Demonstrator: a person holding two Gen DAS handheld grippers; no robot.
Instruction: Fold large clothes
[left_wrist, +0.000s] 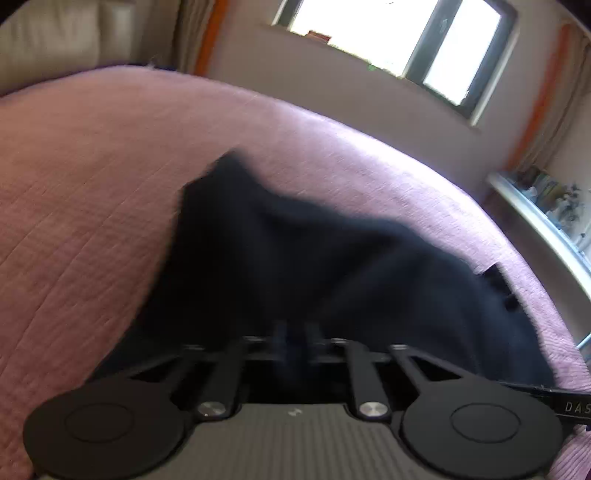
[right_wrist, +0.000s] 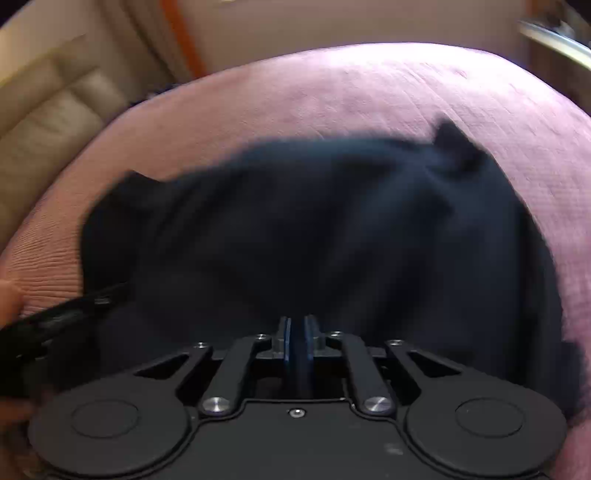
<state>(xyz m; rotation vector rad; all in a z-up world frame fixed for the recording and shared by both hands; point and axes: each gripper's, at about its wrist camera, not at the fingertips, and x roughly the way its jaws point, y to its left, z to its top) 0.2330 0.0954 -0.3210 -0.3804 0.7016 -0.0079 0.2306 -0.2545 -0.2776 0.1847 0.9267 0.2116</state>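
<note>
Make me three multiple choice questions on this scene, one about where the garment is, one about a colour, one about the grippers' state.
1. The dark garment lies on: A) a pink bedspread B) a wooden floor C) a chair
2. The garment looks: A) white B) dark navy C) yellow
3. The left gripper and right gripper are: A) both wide open B) both closed on fabric C) both away from the cloth

Answers: A, pink cover surrounds it; B, dark throughout; B, fabric sits between nearly closed fingers in each wrist view.

Dark navy garment (right_wrist: 314, 229) on a pink, finely ribbed bedspread (left_wrist: 92, 177).
</note>
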